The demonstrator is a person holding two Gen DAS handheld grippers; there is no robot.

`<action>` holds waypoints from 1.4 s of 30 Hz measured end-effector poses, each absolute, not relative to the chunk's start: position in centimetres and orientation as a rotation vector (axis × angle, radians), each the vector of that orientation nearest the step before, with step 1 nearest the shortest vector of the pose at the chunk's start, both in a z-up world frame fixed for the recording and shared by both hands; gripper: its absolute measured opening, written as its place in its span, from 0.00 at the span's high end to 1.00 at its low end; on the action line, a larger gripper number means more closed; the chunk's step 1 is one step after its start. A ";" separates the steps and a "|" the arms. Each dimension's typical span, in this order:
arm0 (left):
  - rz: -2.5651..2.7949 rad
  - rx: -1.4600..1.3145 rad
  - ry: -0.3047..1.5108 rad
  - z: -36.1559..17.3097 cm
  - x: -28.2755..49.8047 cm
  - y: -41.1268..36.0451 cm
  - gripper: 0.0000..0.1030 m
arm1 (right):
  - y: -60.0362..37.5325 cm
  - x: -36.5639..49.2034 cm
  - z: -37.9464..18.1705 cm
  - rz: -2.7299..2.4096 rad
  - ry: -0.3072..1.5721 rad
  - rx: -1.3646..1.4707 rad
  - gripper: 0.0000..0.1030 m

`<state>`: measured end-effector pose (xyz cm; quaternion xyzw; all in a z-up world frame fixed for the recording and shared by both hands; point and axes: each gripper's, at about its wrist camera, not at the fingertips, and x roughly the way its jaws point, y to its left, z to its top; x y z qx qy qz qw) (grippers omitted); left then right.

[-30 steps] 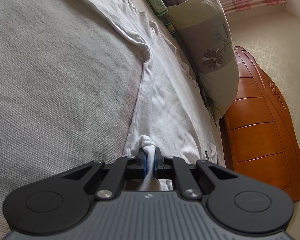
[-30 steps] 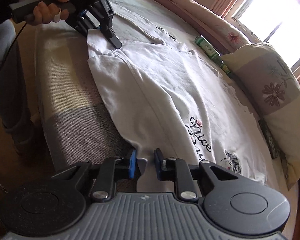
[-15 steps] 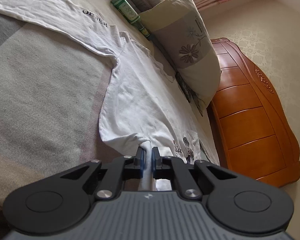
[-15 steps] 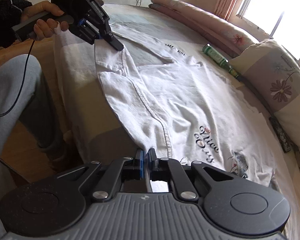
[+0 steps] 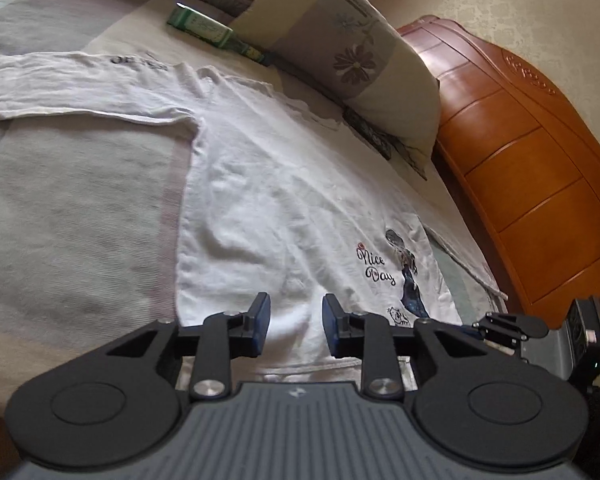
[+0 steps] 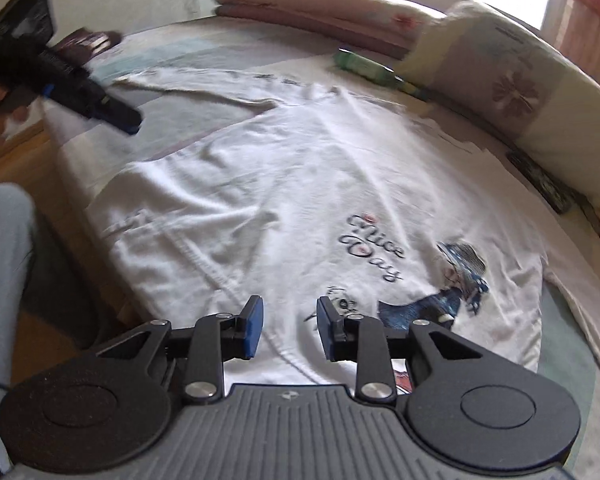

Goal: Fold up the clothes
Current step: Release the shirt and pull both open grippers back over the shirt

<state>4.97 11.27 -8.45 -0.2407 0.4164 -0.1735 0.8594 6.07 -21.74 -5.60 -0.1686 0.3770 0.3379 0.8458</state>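
Observation:
A white long-sleeved shirt (image 5: 280, 200) lies spread on the bed, "Nice Day" print facing up and one sleeve stretched out to the left. My left gripper (image 5: 294, 308) hovers over the shirt's near hem; its jaws are opening and the blue pads press on nothing. My right gripper (image 6: 289, 312) hangs above the same shirt (image 6: 300, 184) near the print, its jaws also opening, no cloth pinched between them. In the right wrist view the left gripper (image 6: 120, 116) is blurred at the upper left, held in a hand. The right gripper (image 5: 490, 324) peeks in at the left wrist view's right edge.
A flowered pillow (image 5: 360, 60) and a green bottle (image 5: 204, 28) lie at the bed's far side, beside a wooden headboard (image 5: 532, 168). A rolled pink quilt (image 6: 320, 4) lies under the window. The grey bed cover (image 5: 60, 220) shows left of the shirt. A person's leg (image 6: 4, 280) stands by the bed edge.
Both grippers held the shirt's edge pinched before; now both have let go with jaws apart and have risen. The shirt has dropped flat on the bed, print up.

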 end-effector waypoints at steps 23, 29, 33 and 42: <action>-0.430 0.060 0.853 -8.1 7.3 0.1 0.37 | -30.4 11.0 -8.7 0.480 0.848 -0.140 0.37; -0.388 0.205 0.874 -11.5 5.0 1.2 0.35 | -30.1 11.0 -11.0 0.446 0.842 -0.164 0.32; -0.293 0.182 0.969 -10.7 3.3 5.0 0.29 | -30.8 10.0 -11.2 0.439 0.823 -0.167 0.24; -0.306 0.080 0.824 -8.9 9.5 3.2 0.30 | -24.6 9.4 -8.0 0.504 0.767 -0.068 0.17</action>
